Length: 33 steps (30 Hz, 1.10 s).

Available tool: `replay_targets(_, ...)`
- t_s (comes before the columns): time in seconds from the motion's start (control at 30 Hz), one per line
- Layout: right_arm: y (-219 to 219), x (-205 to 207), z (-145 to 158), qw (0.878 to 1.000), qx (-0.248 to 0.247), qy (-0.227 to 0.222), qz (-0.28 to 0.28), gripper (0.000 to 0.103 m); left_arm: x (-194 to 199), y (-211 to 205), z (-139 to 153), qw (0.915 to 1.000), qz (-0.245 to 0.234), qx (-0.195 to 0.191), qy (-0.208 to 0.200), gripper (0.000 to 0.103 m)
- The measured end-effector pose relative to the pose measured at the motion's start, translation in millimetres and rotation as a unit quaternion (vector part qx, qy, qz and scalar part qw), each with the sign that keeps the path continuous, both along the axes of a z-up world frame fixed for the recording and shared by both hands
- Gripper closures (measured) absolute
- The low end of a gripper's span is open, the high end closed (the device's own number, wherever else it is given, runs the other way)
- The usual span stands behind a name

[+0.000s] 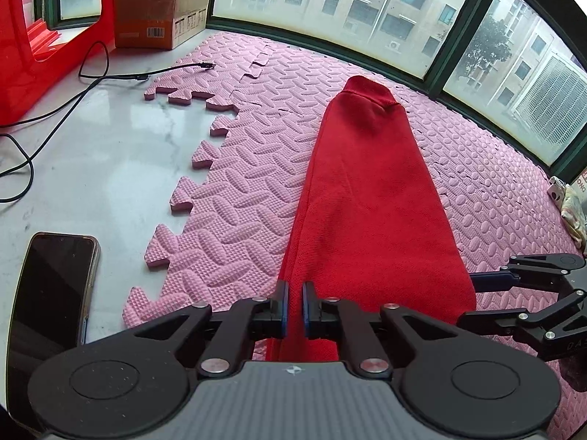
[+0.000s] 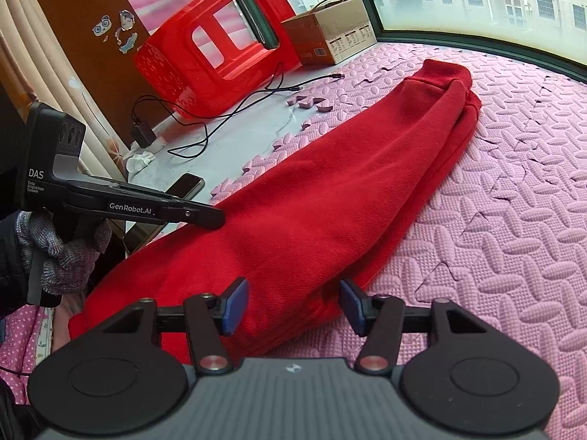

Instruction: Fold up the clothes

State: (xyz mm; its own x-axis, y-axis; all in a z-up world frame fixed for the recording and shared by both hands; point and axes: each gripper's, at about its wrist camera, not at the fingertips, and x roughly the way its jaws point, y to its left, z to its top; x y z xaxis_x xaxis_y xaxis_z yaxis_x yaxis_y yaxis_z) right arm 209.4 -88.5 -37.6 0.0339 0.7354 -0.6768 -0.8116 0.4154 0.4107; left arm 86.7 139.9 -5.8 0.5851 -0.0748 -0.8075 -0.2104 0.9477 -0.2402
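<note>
A red knitted garment [image 1: 370, 198] lies folded into a long narrow strip on the pink foam mat [image 1: 256, 168], its ribbed end pointing to the window. My left gripper [image 1: 295, 310] is shut on the garment's near left edge. In the right wrist view the garment [image 2: 330, 190] runs diagonally from near left to far right. My right gripper [image 2: 291, 306] is open, its blue pads astride the near right edge of the garment without pinching it. The left gripper body [image 2: 121, 201] shows at the left, held by a gloved hand.
A phone [image 1: 55, 286] lies on the white marble sill left of the mat. A black cable [image 1: 84, 84], a red plastic stool [image 2: 212, 47] and a cardboard box [image 1: 161, 11] stand farther back left. Windows bound the far side. A small cloth bundle [image 1: 572, 209] lies at right.
</note>
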Motion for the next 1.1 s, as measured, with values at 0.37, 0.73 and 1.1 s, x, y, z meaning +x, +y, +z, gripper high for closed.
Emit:
replay_targets(0.37, 3.8, 30.3, -20.4, 0.99, 0.05, 0.101, 0.085, 0.042, 3.4, -0.2, -7.3, 0.9999, 0.005, 0.003, 0.014, 0.094)
replay_targets(0.73, -20.6, 31.0, -3.0, 0.987, 0.019, 0.066, 0.147, 0.045, 6.8, -1.7, -6.5, 0.9996, 0.006, 0.014, 0.022, 0.09)
replay_targets(1.1, -7.0, 16.1, 13.9, 0.995, 0.038, 0.014, 0.087, 0.049, -0.9, -13.6, 25.0, 0.9994, -0.018, 0.019, -0.022, 0.09)
